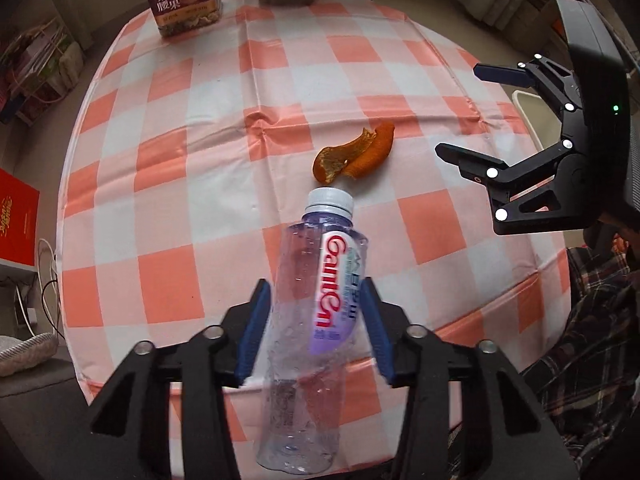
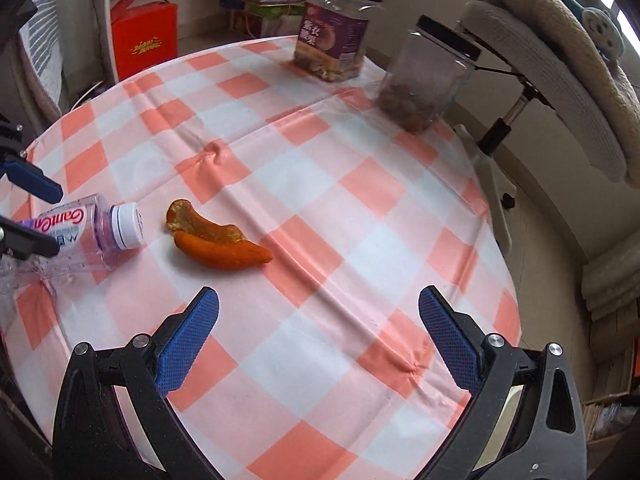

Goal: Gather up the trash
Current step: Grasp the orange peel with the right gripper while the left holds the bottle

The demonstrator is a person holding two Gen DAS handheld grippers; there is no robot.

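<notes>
An empty clear plastic bottle (image 1: 316, 312) with a purple label and white cap lies between the blue pads of my left gripper (image 1: 316, 304), which is shut on its middle, cap pointing away. It also shows in the right wrist view (image 2: 88, 232) at the left edge. An orange peel (image 1: 352, 154) lies on the checked tablecloth just beyond the cap; in the right wrist view the peel (image 2: 216, 242) lies ahead and left of my right gripper (image 2: 318, 312). My right gripper is open and empty above the cloth, and it also shows in the left wrist view (image 1: 468, 112).
A round table with an orange-and-white checked cloth (image 2: 360, 200). A labelled nut jar (image 2: 334, 36) and a clear jar with a black lid (image 2: 428, 80) stand at the far edge. A red box (image 2: 144, 40) and shelves stand beyond the table. A chair (image 2: 560, 80) is at the right.
</notes>
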